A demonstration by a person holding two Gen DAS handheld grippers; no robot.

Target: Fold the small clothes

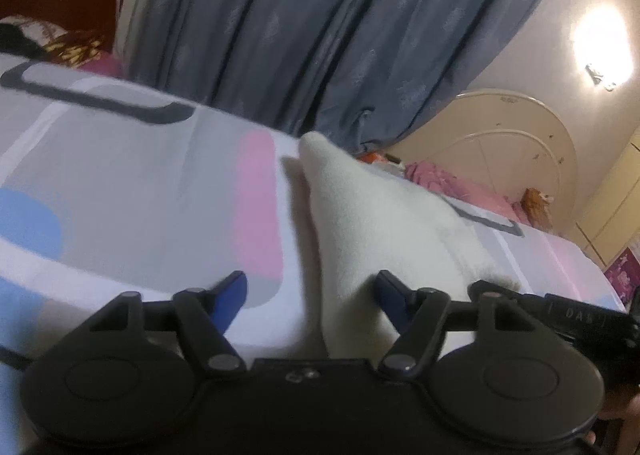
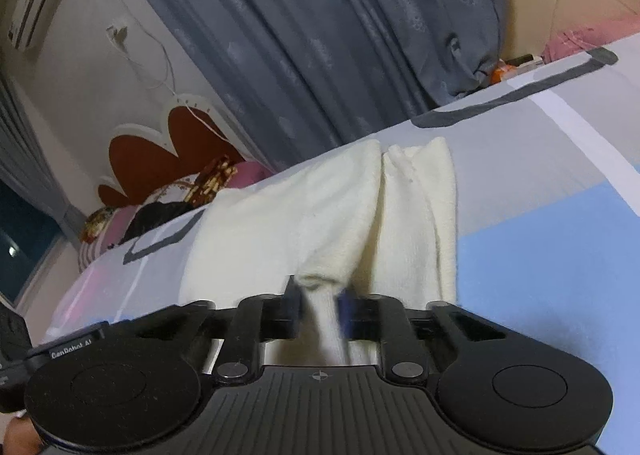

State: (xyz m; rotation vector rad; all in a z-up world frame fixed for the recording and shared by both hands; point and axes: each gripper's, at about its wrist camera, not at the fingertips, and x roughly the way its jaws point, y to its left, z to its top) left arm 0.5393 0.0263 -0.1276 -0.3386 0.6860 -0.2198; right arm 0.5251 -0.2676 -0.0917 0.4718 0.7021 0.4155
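Note:
A small cream-white fleece garment (image 2: 320,215) lies on the patterned bedsheet (image 2: 540,255). In the right wrist view my right gripper (image 2: 318,305) is shut on a fold of its near edge, the cloth pinched between the two fingers. In the left wrist view the same garment (image 1: 360,223) rises in a pointed fold beside my left gripper (image 1: 310,291). The left jaws stand wide apart, with the cloth's edge lying between them and against the right finger (image 1: 390,291).
The bed carries a sheet with grey, pink and blue shapes (image 1: 140,183). Blue-grey curtains (image 1: 320,35) hang behind it. Pillows and a brown-and-white headboard (image 2: 160,151) lie at one end. A pink bundle (image 1: 452,183) and cream wardrobe (image 1: 520,143) stand at the other.

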